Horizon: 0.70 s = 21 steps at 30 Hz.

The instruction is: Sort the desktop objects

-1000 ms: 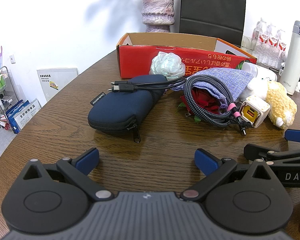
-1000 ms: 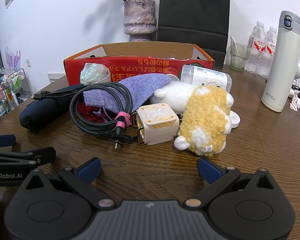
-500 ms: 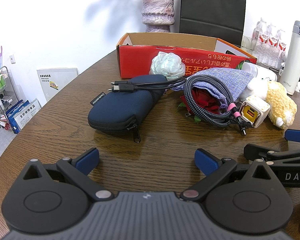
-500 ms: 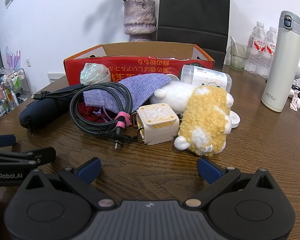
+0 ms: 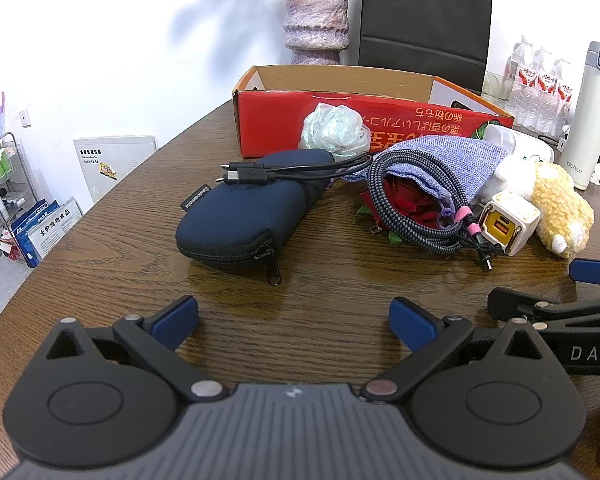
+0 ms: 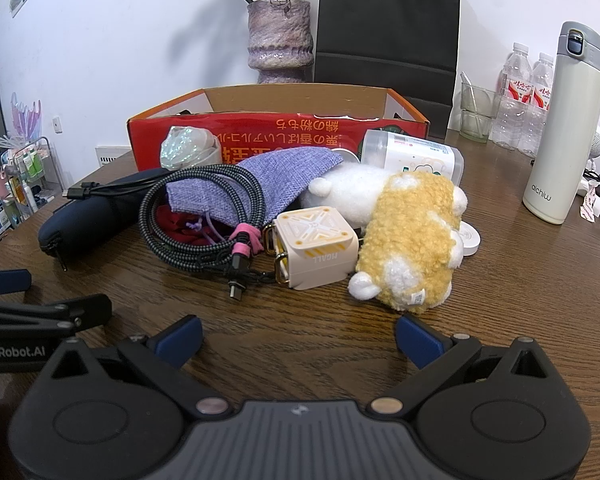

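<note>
Right wrist view shows our clutter mid-frame, before the red open-topped cardboard box (image 6: 278, 136): fluffy yellow-and-white plush toy (image 6: 412, 240), navy zippered fabric pouch (image 5: 244, 216), coiled black braided cable (image 6: 204, 220), cream cube charger (image 6: 316, 248). We should approach one item squarely. Both our right gripper (image 6: 298, 340) and left gripper (image 5: 294, 322) sit wide, empty, low over the table.
</note>
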Motion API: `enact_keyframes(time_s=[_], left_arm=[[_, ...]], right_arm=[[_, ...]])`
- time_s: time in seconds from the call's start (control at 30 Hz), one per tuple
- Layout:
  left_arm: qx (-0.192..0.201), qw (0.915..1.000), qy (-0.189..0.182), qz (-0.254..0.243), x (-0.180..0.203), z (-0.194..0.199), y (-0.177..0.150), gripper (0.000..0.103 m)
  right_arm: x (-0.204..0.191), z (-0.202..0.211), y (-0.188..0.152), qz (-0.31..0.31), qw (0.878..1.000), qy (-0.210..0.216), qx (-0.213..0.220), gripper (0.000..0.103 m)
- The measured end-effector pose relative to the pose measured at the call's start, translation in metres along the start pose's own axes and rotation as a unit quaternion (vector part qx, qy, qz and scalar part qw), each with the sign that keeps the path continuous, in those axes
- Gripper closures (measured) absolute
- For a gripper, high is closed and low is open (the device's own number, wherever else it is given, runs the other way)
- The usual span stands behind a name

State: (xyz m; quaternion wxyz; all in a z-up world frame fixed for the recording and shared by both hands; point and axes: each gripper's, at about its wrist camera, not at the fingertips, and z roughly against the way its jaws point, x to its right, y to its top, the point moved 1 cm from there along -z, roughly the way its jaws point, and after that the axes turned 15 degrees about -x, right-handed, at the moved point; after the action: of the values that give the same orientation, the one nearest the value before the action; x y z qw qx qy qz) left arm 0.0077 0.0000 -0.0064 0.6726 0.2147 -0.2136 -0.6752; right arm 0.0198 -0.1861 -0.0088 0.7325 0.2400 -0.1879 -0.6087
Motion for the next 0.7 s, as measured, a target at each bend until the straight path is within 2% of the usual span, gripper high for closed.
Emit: enact_keyframes(time_s=[0.13, 0.2, 0.33, 0.4, 0.5, 0.6, 0.63, 0.67, 0.7], left_arm=[[0.001, 1.0, -0.002, -0.001, -0.001, 0.0, 0.0, 0.0], [0.003, 0.9998, -0.009, -0.017, -0.003, 0.001, 0.0, 0.0], [0.028, 0.9995, 0.01, -0.008, -0.019, 0.004, 0.009, 0.0], [0.054, 0.9985, 0.002, -0.01, -0.026, 0.007, 0.017, 0.0], [0.057, 0.9979, -0.012, -0.028, -0.032, 0.002, 0.036, 0.0], [0.028, 0.9992, -0.003, -0.027, -0.033, -0.018, 0.057, 0.0], [0.024, 0.9994, 0.005, -0.025, -0.033, -0.023, 0.062, 0.001], [0.021, 0.9994, 0.008, -0.027, -0.032, -0.027, 0.064, 0.007], [0.017, 0.9994, 0.004, -0.031, -0.032, -0.029, 0.066, 0.011]], right_arm=[[0.001, 0.001, 0.0, -0.004, 1.0, 0.0, 0.001, 0.0], [0.006, 0.005, -0.002, -0.014, 1.0, 0.008, 0.007, 0.0], [0.028, 0.026, -0.003, -0.049, 0.996, 0.056, 0.053, 0.001], [0.039, 0.035, 0.001, -0.064, 0.994, 0.05, 0.076, 0.002], [0.053, 0.034, 0.014, -0.082, 0.992, 0.029, 0.09, 0.008], [0.063, 0.024, 0.028, -0.095, 0.992, 0.023, 0.081, 0.012], [0.066, 0.018, 0.031, -0.099, 0.992, 0.022, 0.076, 0.015], [0.069, 0.013, 0.034, -0.104, 0.992, 0.021, 0.072, 0.019], [0.071, 0.008, 0.036, -0.107, 0.992, 0.02, 0.066, 0.03]])
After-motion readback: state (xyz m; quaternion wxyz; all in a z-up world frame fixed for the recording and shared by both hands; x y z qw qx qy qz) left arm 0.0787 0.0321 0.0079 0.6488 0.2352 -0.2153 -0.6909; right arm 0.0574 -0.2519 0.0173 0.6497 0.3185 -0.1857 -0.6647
